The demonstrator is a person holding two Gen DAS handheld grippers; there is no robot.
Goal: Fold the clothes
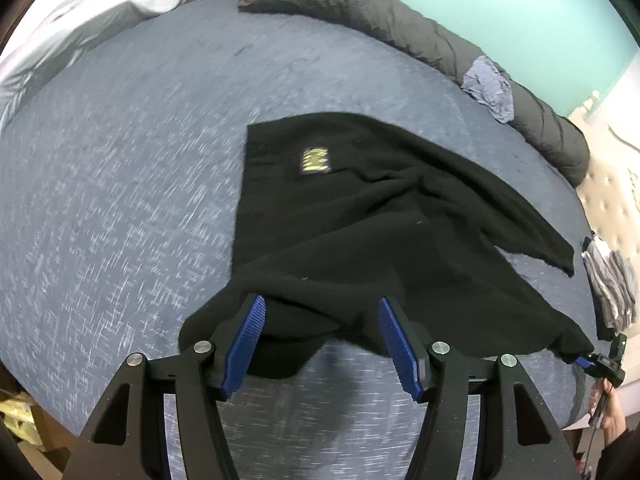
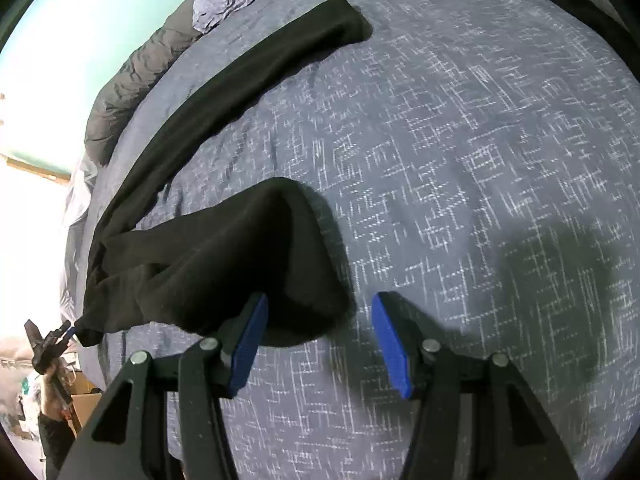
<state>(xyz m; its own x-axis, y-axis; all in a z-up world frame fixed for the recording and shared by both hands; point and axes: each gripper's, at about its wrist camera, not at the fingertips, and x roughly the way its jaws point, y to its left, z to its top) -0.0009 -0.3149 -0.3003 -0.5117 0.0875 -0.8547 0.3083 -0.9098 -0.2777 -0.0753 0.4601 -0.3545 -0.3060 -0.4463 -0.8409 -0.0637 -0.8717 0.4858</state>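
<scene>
While the left gripper (image 1: pixel 320 300) and right gripper (image 2: pixel 319 297) hold their fingers spread apart, the black garment (image 1: pixel 360 220) lies on the bed (image 1: pixel 120 200). Its yellow label (image 1: pixel 315 161) is too blurred to read.

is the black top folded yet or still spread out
Partly folded: the black top lies rumpled on the bed, its near edge doubled over, one sleeve stretched out straight. No neat fold yet.
</scene>
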